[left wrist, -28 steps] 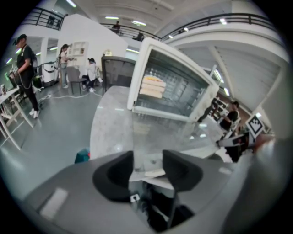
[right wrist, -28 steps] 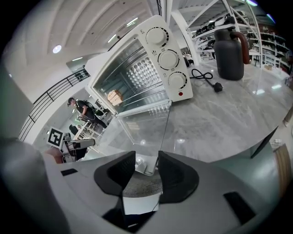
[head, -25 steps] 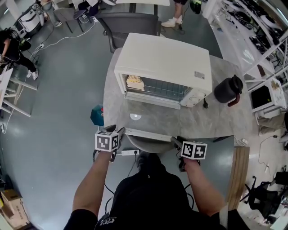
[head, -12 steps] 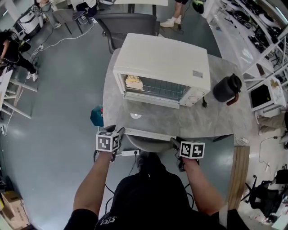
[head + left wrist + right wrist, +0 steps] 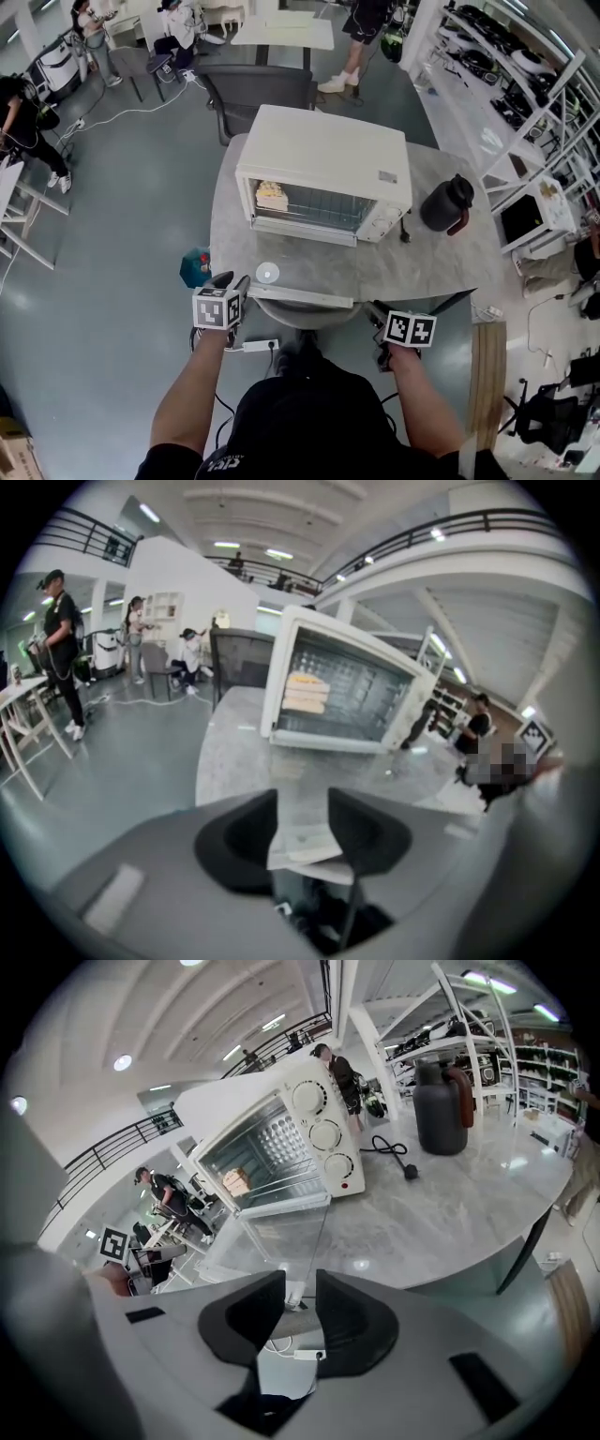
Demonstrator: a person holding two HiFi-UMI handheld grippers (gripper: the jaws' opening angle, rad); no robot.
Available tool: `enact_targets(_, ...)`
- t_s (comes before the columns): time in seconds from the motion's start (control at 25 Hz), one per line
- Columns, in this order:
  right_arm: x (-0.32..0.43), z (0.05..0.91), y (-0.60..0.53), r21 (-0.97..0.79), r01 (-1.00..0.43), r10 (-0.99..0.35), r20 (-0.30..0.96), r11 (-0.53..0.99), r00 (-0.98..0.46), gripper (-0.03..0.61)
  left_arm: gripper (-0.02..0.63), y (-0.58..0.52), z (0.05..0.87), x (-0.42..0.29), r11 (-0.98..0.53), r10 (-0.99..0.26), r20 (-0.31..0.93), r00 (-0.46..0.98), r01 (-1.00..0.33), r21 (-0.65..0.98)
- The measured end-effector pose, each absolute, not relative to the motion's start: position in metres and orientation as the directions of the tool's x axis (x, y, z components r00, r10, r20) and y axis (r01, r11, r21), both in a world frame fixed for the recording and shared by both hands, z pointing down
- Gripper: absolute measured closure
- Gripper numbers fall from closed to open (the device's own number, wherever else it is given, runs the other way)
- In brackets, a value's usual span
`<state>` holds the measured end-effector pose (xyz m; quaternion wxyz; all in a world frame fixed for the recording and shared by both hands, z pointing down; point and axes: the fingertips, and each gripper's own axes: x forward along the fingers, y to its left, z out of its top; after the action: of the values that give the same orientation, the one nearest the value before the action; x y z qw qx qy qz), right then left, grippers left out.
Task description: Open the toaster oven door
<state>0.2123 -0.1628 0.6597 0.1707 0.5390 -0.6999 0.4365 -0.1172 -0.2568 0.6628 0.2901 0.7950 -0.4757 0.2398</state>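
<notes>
Door's already down, looks like the job's basically done

The toaster oven (image 5: 323, 159) sits mid-table (image 5: 431, 253) and its glass door (image 5: 279, 1237) is folded flat towards the person, with the handle (image 5: 302, 295) out near the table's front edge, so I'd say the opening part is finished and all that's left is backing off. The left gripper (image 5: 302, 799) is at the handle's left end and the right gripper (image 5: 300, 1279) at its right end. Both have just been closing a bit, but the jaws are still part-way apart. A door corner lines up with each gap, though neither pair looks clamped on it. There's some toast-ish thing (image 5: 272, 195) inside.
</notes>
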Motion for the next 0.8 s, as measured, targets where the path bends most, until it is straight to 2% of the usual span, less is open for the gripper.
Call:
enact_targets(0.44, 0.187, 0.612, -0.176, -0.463, -0.871, -0.665, 0.601, 0.163, -0.444, 0.539, 0.459, -0.245, 0.596, -0.081, -0.511, -0.695, 0.508, 0.508, -0.847, 0.148)
enact_targets(0.68, 0.171, 0.595, -0.181, -0.498, -0.834, -0.672, 0.536, 0.237, -0.511, 0.551, 0.554, -0.218, 0.564, -0.051, -0.574, -0.613, 0.468, 0.636, -0.766, 0.290)
enact_targets(0.8, 0.171, 0.581, -0.173, -0.465, -0.829, -0.666, 0.516, 0.310, -0.538, 0.554, 0.578, -0.205, 0.542, -0.032, -0.599, -0.630, 0.417, 0.655, -0.751, 0.276)
